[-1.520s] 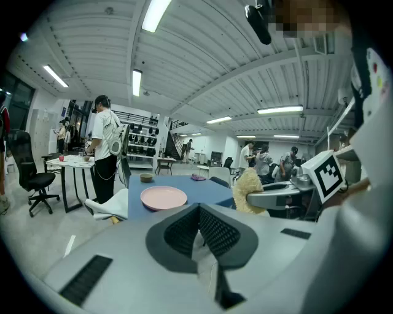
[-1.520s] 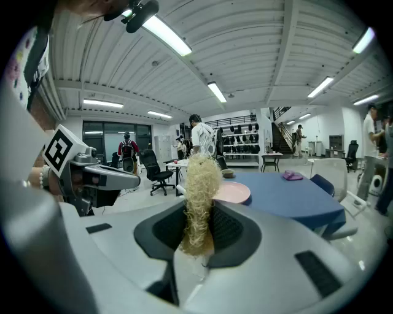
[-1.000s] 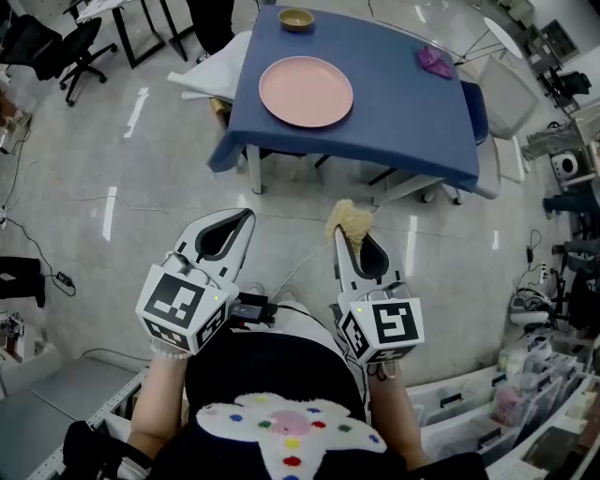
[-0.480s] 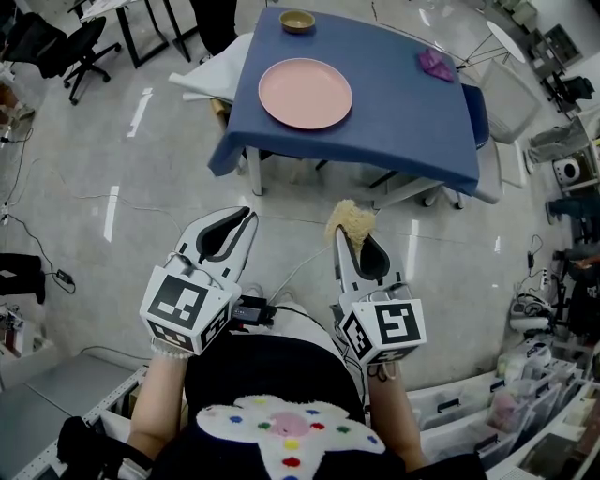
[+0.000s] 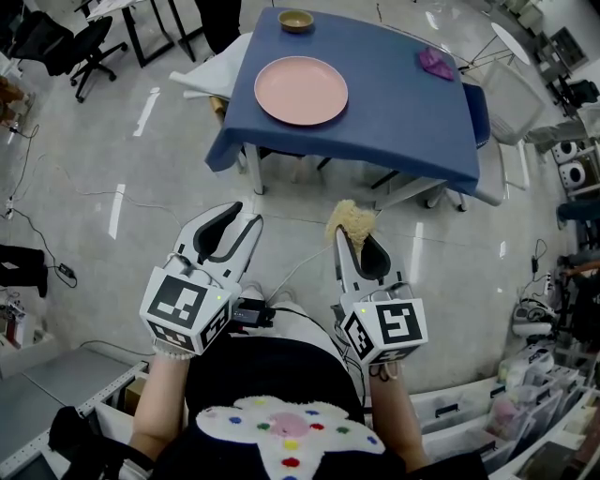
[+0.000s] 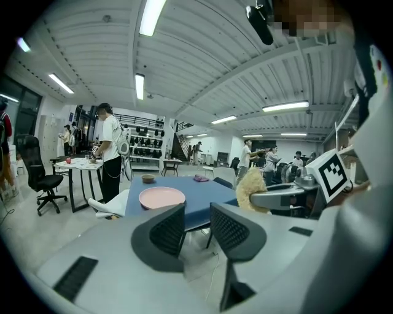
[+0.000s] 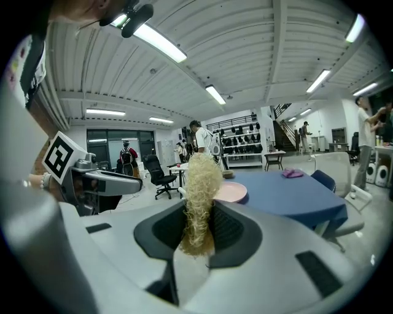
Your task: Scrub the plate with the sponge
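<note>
A pink plate [image 5: 301,90] lies on a blue-clothed table [image 5: 394,122] well ahead of me; it also shows as the plate [image 6: 161,197] and the plate [image 7: 232,192]. My left gripper [image 5: 239,218] hangs over the floor short of the table. Its jaws have just been opening and stand apart with nothing between them, as the left gripper [image 6: 198,213] shows. My right gripper [image 5: 349,234] is shut on a shaggy yellow sponge [image 5: 351,220], which sticks up past the pads as the sponge [image 7: 199,190].
On the table's far edge sit a small brown bowl [image 5: 295,20] and a purple cloth [image 5: 436,62]. Office chairs [image 5: 56,47] stand at the left. Bins and shelves [image 5: 525,394] crowd the right. People stand in the background [image 6: 110,156].
The left gripper's jaws have gone from closed together to spread apart. Both hands stay where they were, and the right gripper keeps its hold on the sponge.
</note>
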Motion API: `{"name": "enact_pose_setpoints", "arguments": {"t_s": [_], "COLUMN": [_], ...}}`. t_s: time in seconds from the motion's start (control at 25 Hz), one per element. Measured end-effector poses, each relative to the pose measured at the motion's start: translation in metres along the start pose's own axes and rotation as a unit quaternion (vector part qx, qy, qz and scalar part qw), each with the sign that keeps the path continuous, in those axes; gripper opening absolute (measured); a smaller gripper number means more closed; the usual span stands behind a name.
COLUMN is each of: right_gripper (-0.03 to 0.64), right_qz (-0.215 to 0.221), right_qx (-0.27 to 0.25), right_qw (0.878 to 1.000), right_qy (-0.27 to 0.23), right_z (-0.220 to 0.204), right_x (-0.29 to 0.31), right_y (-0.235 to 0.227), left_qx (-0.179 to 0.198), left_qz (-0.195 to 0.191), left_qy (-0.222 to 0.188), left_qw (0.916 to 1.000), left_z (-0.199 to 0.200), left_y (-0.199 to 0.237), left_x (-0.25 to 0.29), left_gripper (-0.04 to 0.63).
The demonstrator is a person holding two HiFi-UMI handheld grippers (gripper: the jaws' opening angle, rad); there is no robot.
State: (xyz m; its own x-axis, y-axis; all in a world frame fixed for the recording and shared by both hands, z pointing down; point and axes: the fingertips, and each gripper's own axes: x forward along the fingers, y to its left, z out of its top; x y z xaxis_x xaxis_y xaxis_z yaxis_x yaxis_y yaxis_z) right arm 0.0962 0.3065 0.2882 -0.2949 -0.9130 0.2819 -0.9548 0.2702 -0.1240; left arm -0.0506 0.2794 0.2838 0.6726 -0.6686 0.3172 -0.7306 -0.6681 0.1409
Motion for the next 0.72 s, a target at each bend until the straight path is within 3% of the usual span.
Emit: {"name": "enact_pose_setpoints", "arguments": {"t_s": [0.72], "right_gripper": [0.095], "right_qz": [0.002], "right_qx": [-0.001], "right_qw": [1.0], "right_qy": [-0.011], "right_z": [-0.006], "right_x": [-0.012], "right_y": [-0.03], "left_qx": [-0.002], "left_qz": [0.021], "left_qy": [-0.019], "left_qw": [0.9996], "left_z": [0.004], "left_y": [-0.014], "left_x": [0.014], "left_gripper": [0.117]}}
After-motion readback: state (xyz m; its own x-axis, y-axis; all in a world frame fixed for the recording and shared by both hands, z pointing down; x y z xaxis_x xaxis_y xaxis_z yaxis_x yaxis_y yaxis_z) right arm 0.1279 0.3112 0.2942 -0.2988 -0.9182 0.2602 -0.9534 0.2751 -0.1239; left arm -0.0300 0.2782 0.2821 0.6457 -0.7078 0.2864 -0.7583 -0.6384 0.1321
